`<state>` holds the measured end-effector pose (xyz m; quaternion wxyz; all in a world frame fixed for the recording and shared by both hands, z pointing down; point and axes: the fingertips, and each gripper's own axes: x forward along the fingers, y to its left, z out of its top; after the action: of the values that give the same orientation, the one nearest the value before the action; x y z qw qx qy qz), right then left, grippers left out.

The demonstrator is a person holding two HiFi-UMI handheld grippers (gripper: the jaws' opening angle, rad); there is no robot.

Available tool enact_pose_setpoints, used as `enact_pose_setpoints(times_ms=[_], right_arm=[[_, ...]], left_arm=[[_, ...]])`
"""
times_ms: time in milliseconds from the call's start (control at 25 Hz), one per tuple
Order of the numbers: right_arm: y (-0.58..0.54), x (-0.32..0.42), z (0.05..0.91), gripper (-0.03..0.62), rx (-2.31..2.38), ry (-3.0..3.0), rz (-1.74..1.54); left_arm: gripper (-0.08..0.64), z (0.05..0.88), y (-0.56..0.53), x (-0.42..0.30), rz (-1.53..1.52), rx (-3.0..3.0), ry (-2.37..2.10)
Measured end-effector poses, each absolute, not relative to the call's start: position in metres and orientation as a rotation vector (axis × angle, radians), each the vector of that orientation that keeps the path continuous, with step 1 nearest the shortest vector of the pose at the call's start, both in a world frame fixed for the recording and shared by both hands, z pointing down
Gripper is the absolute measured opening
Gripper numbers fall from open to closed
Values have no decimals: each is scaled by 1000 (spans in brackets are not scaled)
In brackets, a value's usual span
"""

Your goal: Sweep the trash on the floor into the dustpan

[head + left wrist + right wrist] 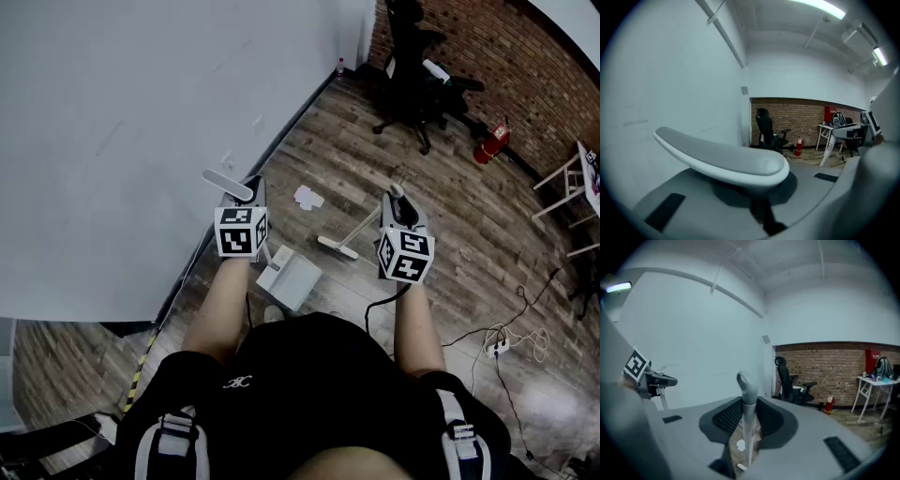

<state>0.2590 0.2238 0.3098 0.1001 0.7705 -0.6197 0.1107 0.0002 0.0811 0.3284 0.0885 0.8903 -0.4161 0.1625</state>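
Right gripper view, broom handle (pixel 749 423) clamped upright between jaws

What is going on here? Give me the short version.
A person stands on the wood-plank floor with a tool in each hand. The left tool is shut on the grey-topped handle of a white long-handled dustpan, its pan low in front of the person. The right tool is shut on a slim white broom, its head on the floor beside the pan. Crumpled white paper lies ahead near the white wall, not yet swept in.
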Motion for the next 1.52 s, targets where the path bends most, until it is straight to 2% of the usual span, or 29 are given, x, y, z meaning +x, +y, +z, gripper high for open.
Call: enact_pose_setpoints(times_ms=[920, 1520], right_arm=[[191, 214, 311, 106, 2236, -1776, 308], [133, 161, 291, 107, 2265, -1648, 218]], left_arm=[[-3, 334, 45, -46, 422, 2697, -1247], [-3, 348, -31, -117, 331, 2681, -1223]])
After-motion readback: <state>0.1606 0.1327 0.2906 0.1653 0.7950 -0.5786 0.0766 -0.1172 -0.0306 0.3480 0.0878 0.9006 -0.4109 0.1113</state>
